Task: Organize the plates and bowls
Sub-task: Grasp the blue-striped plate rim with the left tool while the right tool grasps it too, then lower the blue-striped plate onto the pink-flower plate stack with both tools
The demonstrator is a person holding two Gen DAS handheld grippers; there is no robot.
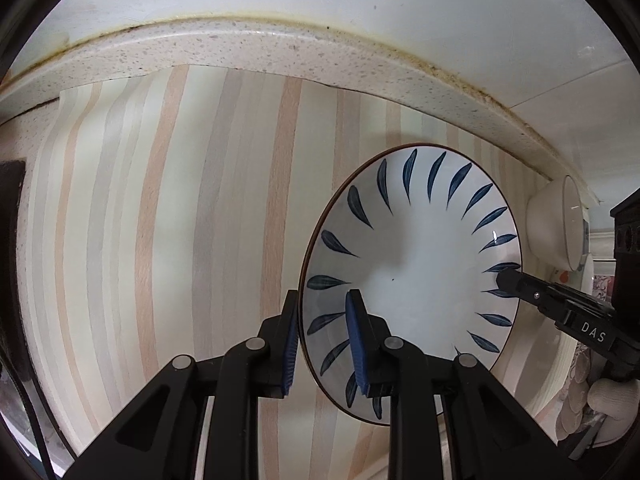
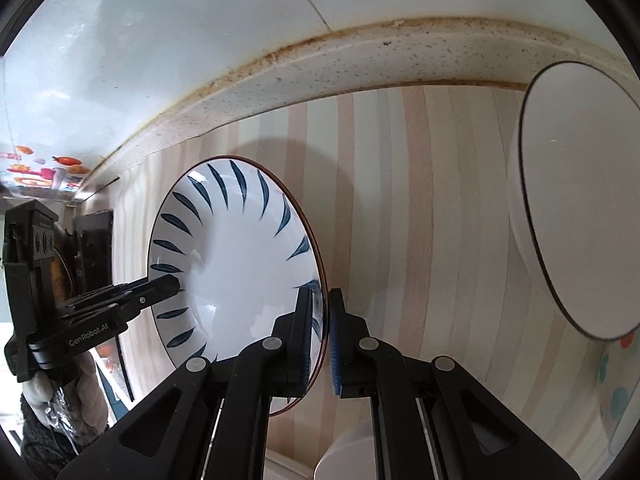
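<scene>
A white plate (image 1: 416,264) with blue leaf strokes and a thin brown rim is over the striped mat (image 1: 180,240). My left gripper (image 1: 323,304) is shut on the plate's near left rim, one blue pad inside the plate and one outside. At the opposite edge, my right gripper (image 2: 321,296) is shut on the rim of the same plate (image 2: 240,264). Each gripper shows in the other's view, the right gripper (image 1: 508,280) at the plate's right edge and the left gripper (image 2: 172,284) at its left edge. A white bowl (image 2: 576,208) with a dark rim stands to the right.
The white bowl (image 1: 552,228) sits close to the speckled stone ledge (image 1: 280,52) under the white tiled wall. A dish with coloured dots (image 2: 616,380) lies front right, a white object (image 2: 348,452) at the near edge. A gloved hand (image 1: 612,400) holds the right gripper.
</scene>
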